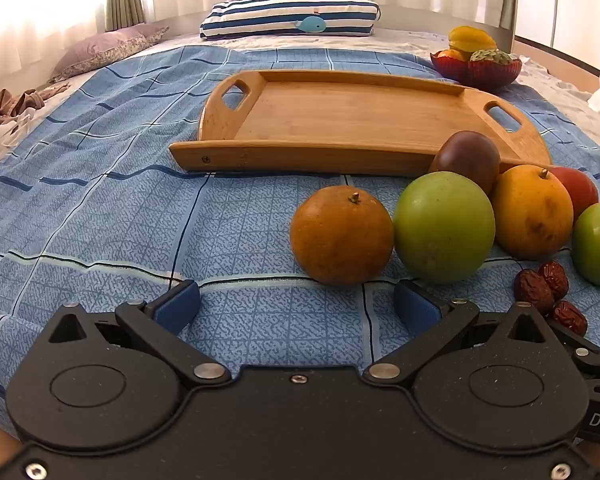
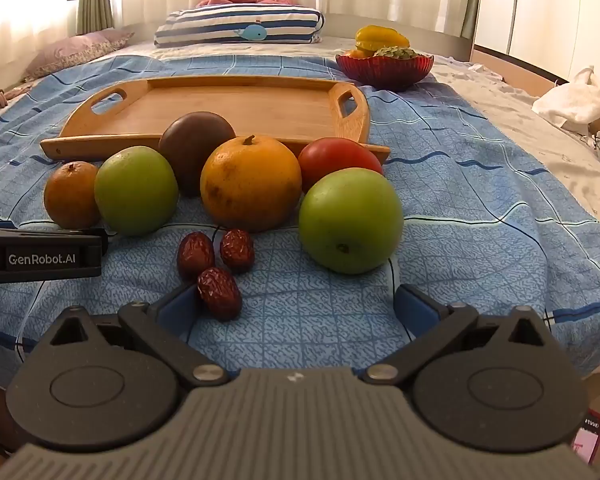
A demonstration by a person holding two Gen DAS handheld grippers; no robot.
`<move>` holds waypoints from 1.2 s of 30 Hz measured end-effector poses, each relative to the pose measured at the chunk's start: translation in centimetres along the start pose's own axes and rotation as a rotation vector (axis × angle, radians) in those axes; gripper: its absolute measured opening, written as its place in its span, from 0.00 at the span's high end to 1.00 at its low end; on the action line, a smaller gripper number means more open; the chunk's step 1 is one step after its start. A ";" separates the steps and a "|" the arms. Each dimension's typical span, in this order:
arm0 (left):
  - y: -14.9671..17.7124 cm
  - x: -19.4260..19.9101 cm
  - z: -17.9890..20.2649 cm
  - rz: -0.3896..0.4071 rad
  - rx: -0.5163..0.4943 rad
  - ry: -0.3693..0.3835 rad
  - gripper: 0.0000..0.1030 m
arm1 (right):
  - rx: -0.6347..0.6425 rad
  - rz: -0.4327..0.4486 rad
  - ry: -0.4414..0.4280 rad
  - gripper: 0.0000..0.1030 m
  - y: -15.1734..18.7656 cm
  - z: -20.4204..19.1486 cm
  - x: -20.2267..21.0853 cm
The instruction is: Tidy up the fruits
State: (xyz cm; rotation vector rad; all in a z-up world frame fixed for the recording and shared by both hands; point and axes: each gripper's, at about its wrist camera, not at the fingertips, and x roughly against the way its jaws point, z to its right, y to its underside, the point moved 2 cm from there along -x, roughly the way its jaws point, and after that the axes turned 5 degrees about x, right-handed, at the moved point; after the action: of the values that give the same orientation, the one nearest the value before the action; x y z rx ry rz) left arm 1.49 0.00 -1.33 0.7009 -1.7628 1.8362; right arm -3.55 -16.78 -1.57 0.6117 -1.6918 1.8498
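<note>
Fruits lie on the blue bedspread in front of a wooden tray (image 1: 340, 120) (image 2: 236, 108): a small orange (image 1: 342, 234) (image 2: 71, 194), a green apple (image 1: 444, 227) (image 2: 136, 191), a dark passion fruit (image 1: 466, 159) (image 2: 196, 145), a larger orange (image 1: 532, 211) (image 2: 251, 182), a red tomato (image 1: 578, 189) (image 2: 338, 159), a second green apple (image 1: 598, 242) (image 2: 351, 220) and three red dates (image 1: 548, 296) (image 2: 216, 268). My left gripper (image 1: 298, 308) is open and empty, just short of the small orange. My right gripper (image 2: 298, 308) is open and empty; one date lies by its left finger.
A red bowl (image 1: 476, 70) (image 2: 384, 67) with other fruit stands beyond the tray at the right. A striped pillow (image 1: 290, 16) (image 2: 240, 26) lies at the back. The left gripper's body (image 2: 40, 254) shows at the left of the right wrist view. The bed edge drops off at the right.
</note>
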 end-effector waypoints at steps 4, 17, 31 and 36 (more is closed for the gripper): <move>0.0 0.0 0.0 0.002 -0.001 -0.001 0.00 | -0.001 0.003 0.001 0.00 0.0 0.0 0.0; 0.0 0.0 0.0 0.004 -0.003 -0.002 0.00 | 0.002 0.010 0.003 0.00 0.1 -0.1 0.1; 0.0 0.0 0.0 0.004 -0.004 -0.003 0.00 | 0.004 0.013 0.005 0.00 0.1 -0.1 0.2; 0.0 0.0 0.0 0.005 -0.004 -0.003 0.00 | 0.004 0.013 0.006 0.00 0.1 -0.1 0.2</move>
State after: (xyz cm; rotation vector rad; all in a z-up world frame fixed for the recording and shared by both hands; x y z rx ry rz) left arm 1.50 0.00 -1.32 0.6987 -1.7707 1.8355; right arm -3.77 -16.64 -1.51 0.5974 -1.6928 1.8630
